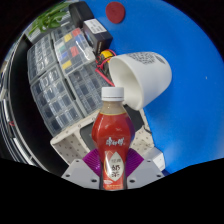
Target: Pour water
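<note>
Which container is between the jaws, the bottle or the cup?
The red bottle with the white cap; the jaws close on its labelled lower half. The white paper cup lies tipped beyond it.

bottle [111,140]: base hidden behind fingers, label print too small to read | cup [138,77]: inside hidden, lower edge covered by bottle cap | gripper [112,172]: fingertips mostly covered by bottle | bins [62,75]: contents unclear
</note>
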Available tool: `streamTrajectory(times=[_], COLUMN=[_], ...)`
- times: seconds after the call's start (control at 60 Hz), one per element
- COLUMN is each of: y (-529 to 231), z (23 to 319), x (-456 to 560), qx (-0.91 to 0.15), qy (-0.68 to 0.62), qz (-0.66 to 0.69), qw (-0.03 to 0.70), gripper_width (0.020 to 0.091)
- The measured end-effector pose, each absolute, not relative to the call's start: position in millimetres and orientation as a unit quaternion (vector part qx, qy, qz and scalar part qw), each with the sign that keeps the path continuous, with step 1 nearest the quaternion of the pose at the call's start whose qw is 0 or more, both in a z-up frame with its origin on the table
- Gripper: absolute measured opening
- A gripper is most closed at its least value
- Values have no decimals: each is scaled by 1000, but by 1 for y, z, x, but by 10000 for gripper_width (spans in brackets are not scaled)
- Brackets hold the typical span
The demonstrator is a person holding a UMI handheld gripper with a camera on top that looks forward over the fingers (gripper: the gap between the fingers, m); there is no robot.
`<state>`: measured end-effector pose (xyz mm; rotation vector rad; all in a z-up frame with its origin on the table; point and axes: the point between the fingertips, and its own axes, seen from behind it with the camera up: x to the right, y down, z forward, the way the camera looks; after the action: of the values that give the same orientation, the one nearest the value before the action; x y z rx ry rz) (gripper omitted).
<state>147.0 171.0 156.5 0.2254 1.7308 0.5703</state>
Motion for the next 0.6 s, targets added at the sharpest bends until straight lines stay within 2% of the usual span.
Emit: streamTrajectory(times=[0.167, 0.3, 0.4, 0.483, 0.6], y=[178, 160, 132, 101, 47], z=[168, 221, 258, 280, 292], x=[143, 138, 139, 146, 154], qx=[-34, -217, -334, -389, -424], qy=[767, 731, 688, 649, 615], qz=[171, 22, -102, -196, -335], qw=[617, 647, 637, 623, 574], gripper_width=[277, 277, 279, 281, 294])
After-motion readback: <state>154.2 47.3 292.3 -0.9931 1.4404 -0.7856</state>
